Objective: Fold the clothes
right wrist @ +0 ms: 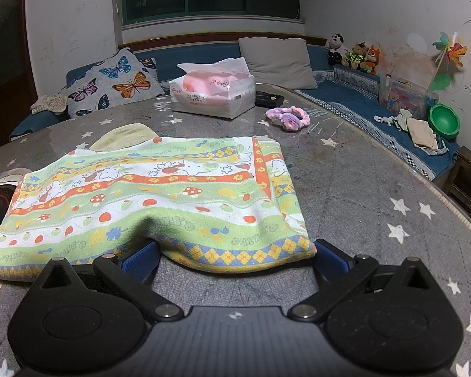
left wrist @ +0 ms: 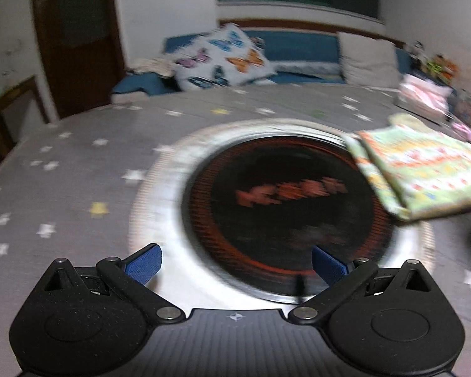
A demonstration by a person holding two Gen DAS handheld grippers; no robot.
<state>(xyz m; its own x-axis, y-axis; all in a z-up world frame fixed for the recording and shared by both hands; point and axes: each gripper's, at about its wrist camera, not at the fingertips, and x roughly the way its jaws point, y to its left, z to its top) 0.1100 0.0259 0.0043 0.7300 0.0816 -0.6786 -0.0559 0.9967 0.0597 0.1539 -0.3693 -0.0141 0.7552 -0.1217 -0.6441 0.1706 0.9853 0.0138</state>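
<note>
A folded child's garment (right wrist: 160, 198), striped in green, white and orange with mushrooms and apples, lies flat on the grey star-print table (right wrist: 361, 194). My right gripper (right wrist: 235, 256) stands open at its near hem, blue pads either side of the hem's right half. Cloth drapes over the left pad. In the blurred left wrist view the same garment (left wrist: 424, 169) lies far right. My left gripper (left wrist: 237, 265) is open with nothing between its fingers, over a round black and orange cooker plate (left wrist: 282, 213).
A pink tissue pack (right wrist: 213, 92), a dark remote (right wrist: 268, 99) and a purple scrunchie (right wrist: 287, 116) lie at the table's far side. A blue bench with cushions (right wrist: 116, 81), soft toys and a green bowl (right wrist: 444, 122) wraps the back and right.
</note>
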